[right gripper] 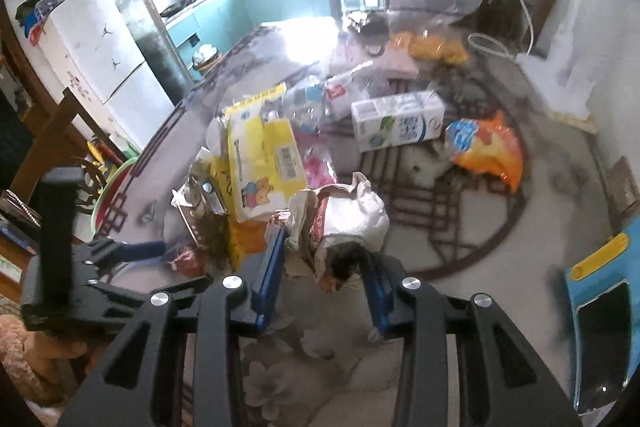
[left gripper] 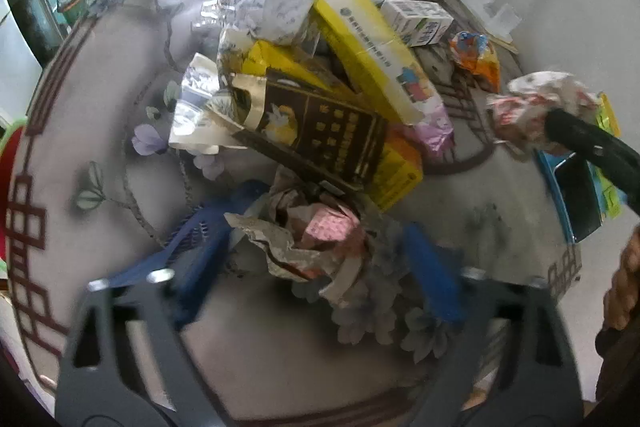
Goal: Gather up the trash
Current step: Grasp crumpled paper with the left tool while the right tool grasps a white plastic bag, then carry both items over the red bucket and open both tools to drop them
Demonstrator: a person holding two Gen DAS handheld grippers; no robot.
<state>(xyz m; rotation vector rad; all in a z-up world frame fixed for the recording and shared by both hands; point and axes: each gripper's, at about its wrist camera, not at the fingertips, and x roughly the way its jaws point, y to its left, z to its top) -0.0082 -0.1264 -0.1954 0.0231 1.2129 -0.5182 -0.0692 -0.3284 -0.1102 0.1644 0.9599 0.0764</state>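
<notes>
Trash wad [right gripper: 344, 223] pinched by right gripper [right gripper: 326, 267], its underside seemingly hidden.

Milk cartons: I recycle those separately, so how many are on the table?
1. A white milk carton lies on its side beyond the yellow pack, left of the orange bag. Others may be hidden in the pile.

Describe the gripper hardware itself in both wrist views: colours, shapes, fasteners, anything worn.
Both match: left gripper and right gripper have black, angular linkage arms with cut-out slots, round silver bolt heads at the pivots, and blue fingers, ribbed on the left one. A tall black block stands on the left gripper's body in the right view. A fuzzy pinkish-brown sleeve shows behind it.
</notes>
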